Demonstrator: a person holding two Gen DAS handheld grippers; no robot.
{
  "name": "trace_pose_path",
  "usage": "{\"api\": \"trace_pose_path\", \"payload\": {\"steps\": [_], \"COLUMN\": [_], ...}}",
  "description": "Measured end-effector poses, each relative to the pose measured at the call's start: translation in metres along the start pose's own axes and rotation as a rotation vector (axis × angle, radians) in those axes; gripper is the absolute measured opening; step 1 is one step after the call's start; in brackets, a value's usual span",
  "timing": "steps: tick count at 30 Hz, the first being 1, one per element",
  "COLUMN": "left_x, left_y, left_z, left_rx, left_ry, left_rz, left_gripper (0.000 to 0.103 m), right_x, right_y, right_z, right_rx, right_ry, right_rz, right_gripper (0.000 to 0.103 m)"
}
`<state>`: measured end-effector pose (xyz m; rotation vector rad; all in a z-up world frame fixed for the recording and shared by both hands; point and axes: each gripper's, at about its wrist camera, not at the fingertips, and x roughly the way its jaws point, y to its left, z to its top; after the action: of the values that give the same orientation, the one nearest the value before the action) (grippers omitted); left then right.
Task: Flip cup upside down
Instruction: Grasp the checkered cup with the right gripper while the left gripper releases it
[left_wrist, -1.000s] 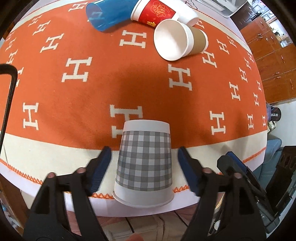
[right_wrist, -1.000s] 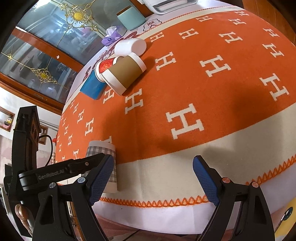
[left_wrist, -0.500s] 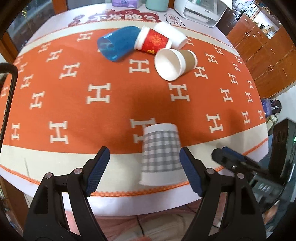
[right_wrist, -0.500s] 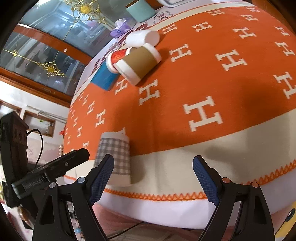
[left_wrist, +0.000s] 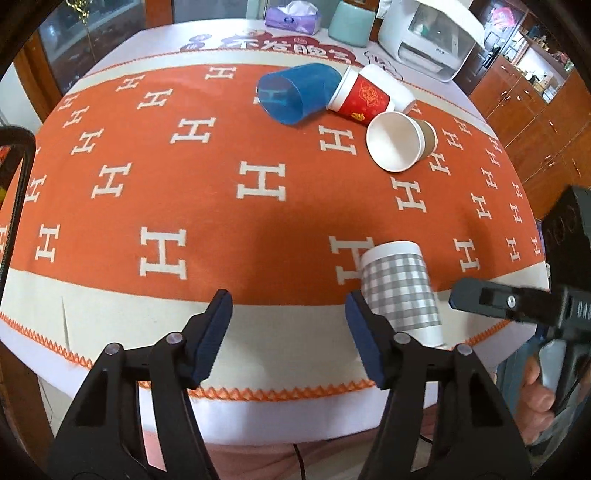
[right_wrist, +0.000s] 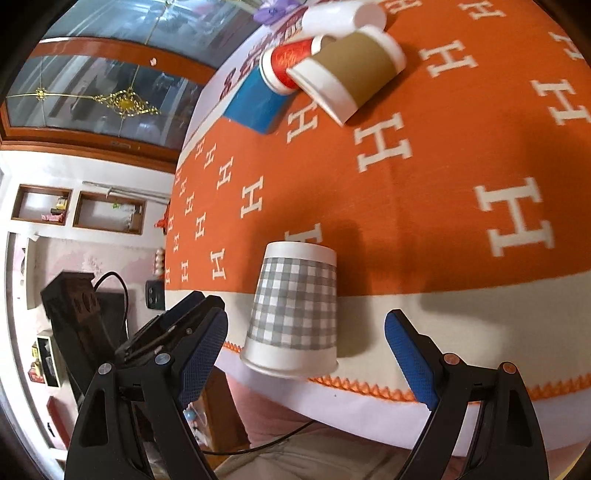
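Observation:
A grey-and-white checked paper cup (left_wrist: 400, 290) stands upside down, rim on the cloth, near the table's front edge. It also shows in the right wrist view (right_wrist: 295, 314). My left gripper (left_wrist: 288, 332) is open and empty, to the left of the cup. My right gripper (right_wrist: 306, 354) is open, its jaws wide on either side of the cup and a little in front of it, not touching. One right finger (left_wrist: 495, 301) shows in the left wrist view, right of the cup.
Several cups lie on their sides at the far side of the orange cloth (left_wrist: 258, 225): a blue one (left_wrist: 295, 94), a red one (left_wrist: 364, 99) and a brown-sleeved one (left_wrist: 400, 146). A white appliance (left_wrist: 428, 33) and tissue box (left_wrist: 291, 16) stand behind.
My left gripper has drawn back and shifted left, away from the checked cup. My right gripper has moved in toward the cup, which now sits between its open jaws.

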<state>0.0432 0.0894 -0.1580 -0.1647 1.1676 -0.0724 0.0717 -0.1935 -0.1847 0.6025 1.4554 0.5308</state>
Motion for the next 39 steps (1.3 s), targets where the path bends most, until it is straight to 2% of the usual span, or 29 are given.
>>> {"api": "trace_pose_path", "payload": {"steps": [3,10,14,17,20,24,32,35,39], "left_x": [0.010,0.030,0.036,0.037,0.035,0.029,0.018,0.016,0.016], "left_y": [0.004,0.013,0.016,0.015,0.013,0.009,-0.006,-0.010,-0.015], "left_z": [-0.002,-0.007,-0.009,-0.007,-0.005,-0.005,-0.003,-0.002,0.000], "left_rx": [0.012,-0.012,-0.015,-0.014,-0.016,0.000,0.024,0.019,0.019], "left_ry": [0.024,0.070,0.082,0.078,0.058,0.009,-0.116,-0.152,-0.181], "left_rz": [0.009,-0.002,-0.015,-0.017,-0.017,0.020,0.091,0.118,0.130], "left_gripper": [0.053,0.053,0.052,0.052,0.052,0.053,0.053,0.053,0.053], "right_x": [0.013,0.043,0.052,0.051,0.038,0.013,-0.024,-0.028,-0.025], "right_y": [0.003,0.000,0.000,0.004,0.010,0.024,0.045,0.050,0.053], "right_z": [0.009,0.027,0.030,0.026,0.022,0.015,-0.007,-0.022,-0.034], "right_rx": [0.000,0.015,0.006,-0.016,-0.056,-0.166,-0.349,-0.396,-0.429], "right_ry": [0.041,0.142,0.191,0.173,0.098,-0.083,-0.372,-0.446,-0.502], "right_rz": [-0.005,-0.018,0.035,0.034,0.026,-0.066,-0.162,-0.190,-0.221], "right_gripper": [0.084,0.075,0.061,0.061,0.061,0.061,0.061,0.061,0.061]}}
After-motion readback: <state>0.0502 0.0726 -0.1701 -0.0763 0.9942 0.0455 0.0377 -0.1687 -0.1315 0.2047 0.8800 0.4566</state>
